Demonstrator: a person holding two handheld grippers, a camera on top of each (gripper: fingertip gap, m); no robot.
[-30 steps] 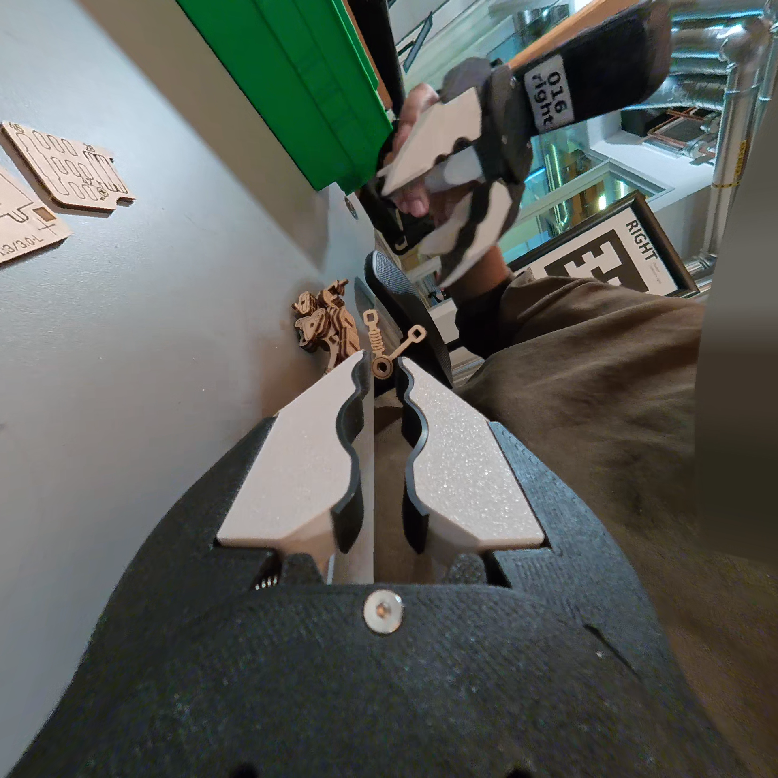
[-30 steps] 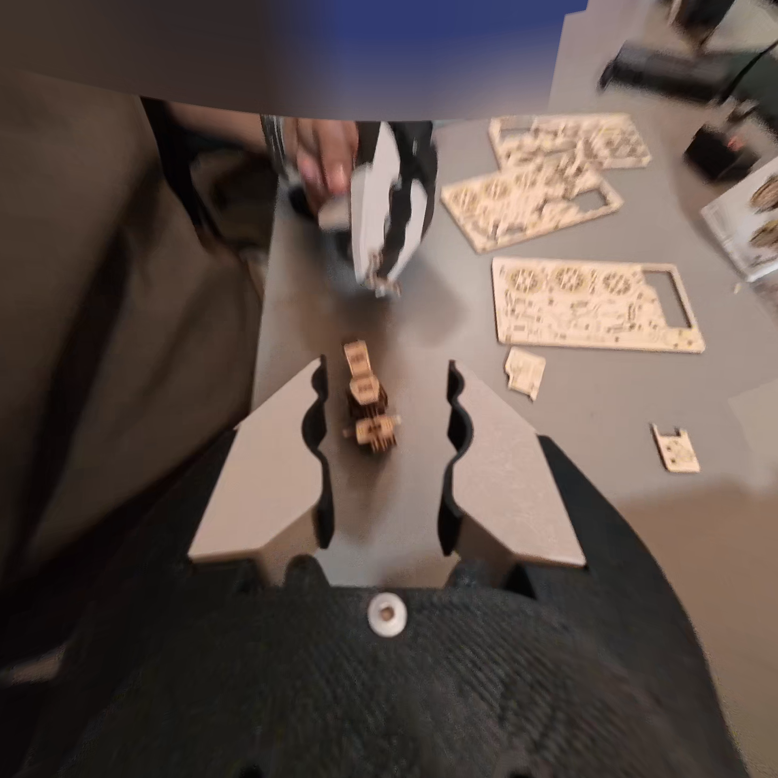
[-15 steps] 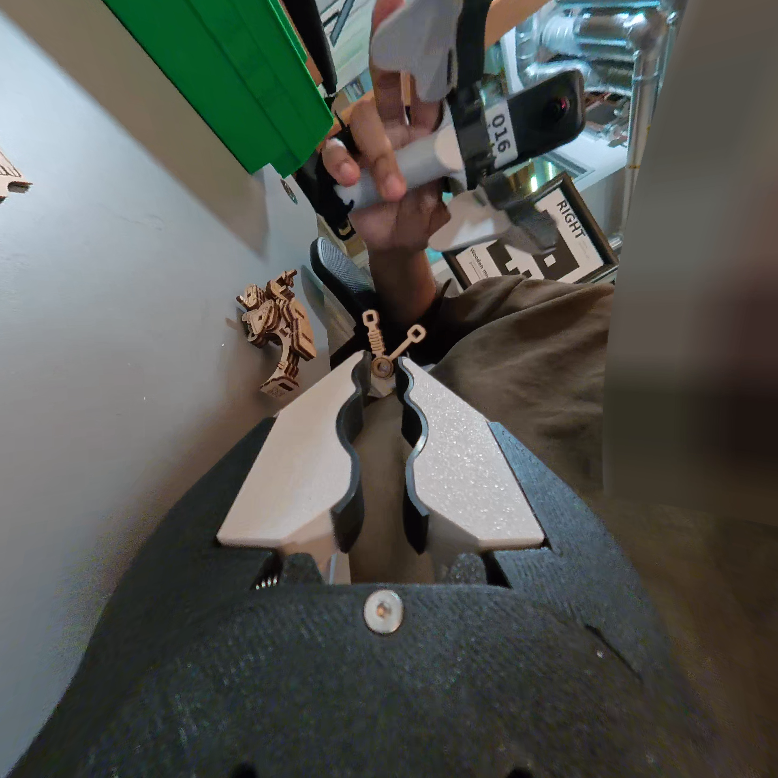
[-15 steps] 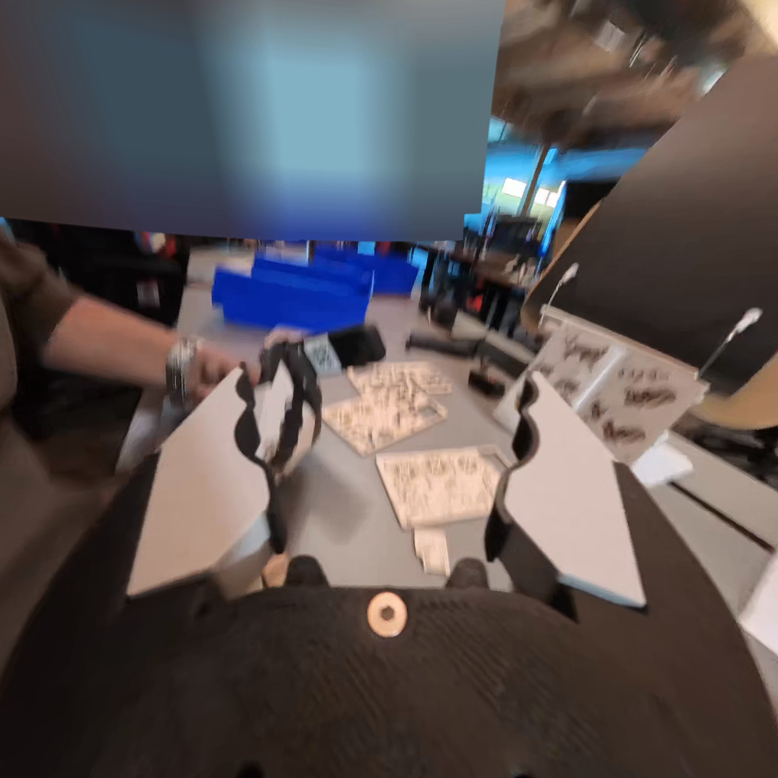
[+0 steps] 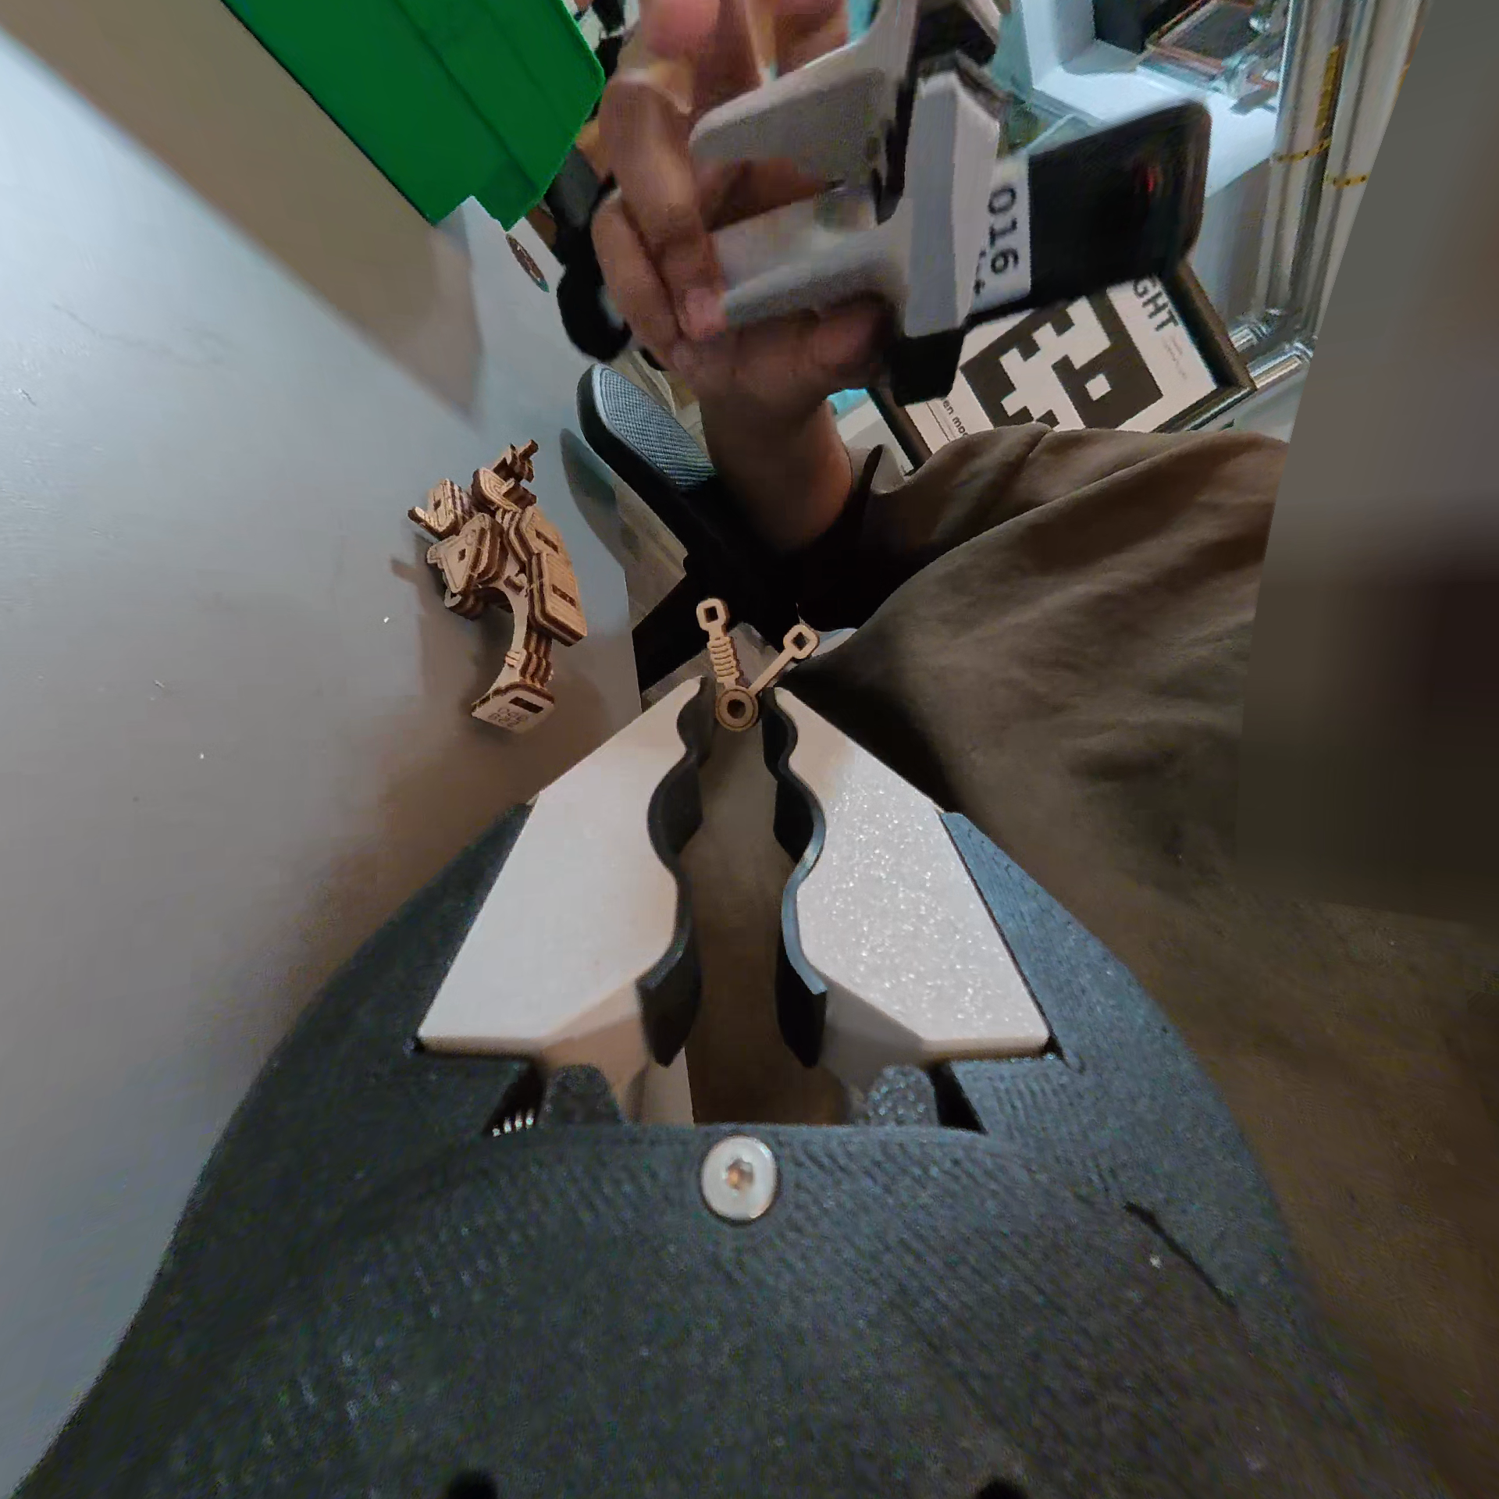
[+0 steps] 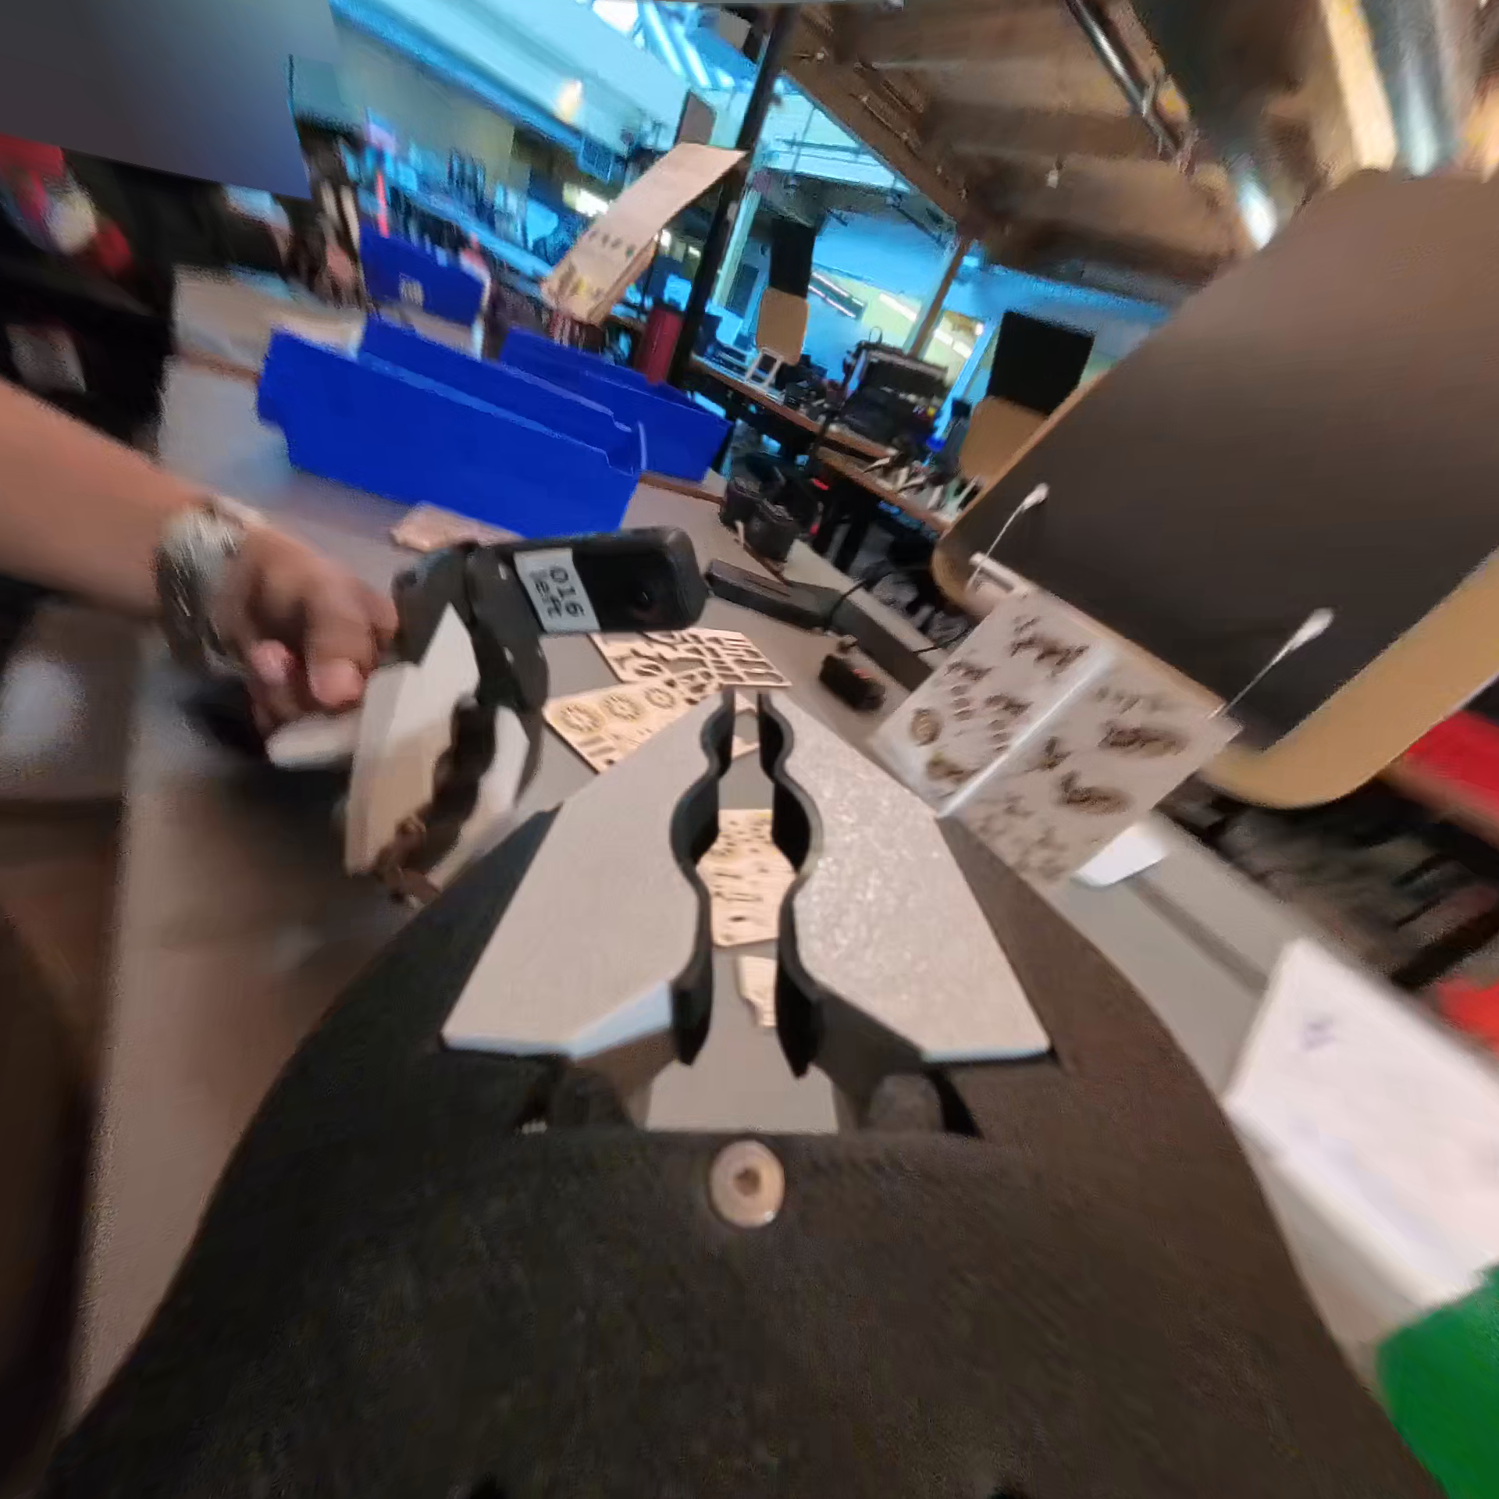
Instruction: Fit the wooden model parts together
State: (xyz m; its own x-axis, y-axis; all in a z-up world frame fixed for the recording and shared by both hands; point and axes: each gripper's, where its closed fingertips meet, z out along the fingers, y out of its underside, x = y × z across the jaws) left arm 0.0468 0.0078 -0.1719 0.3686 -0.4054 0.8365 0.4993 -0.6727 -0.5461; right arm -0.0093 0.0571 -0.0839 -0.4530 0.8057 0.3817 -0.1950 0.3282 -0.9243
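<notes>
The left tongs (image 5: 736,704) stayed clenched on a small wooden part (image 5: 736,707), a ring with two thin arms sticking out past the tips, as they had a second before, and were held in the air just off the near edge of the grey desk (image 5: 203,568). The half-built wooden model (image 5: 507,588) lay on the desk to their left, near that edge, and sat farther left in the view than half a second earlier. The right tongs (image 6: 745,714), which had gaped wide half a second before, had now drawn nearly together with only a thin slit between the tips and nothing held; in the left wrist view their holder's hand (image 5: 706,268) was raised higher and closer than before. In the right wrist view, punched wooden sheets (image 6: 641,706) lay on the desk beyond the tips, with a printed box (image 6: 1046,738) to the right and blue bins (image 6: 454,446) at the far side. A green bin (image 5: 438,89) stood at the far left of the left view. White stickers on both camera bodies and a framed black-and-white marker card (image 5: 1079,365) carried writing
</notes>
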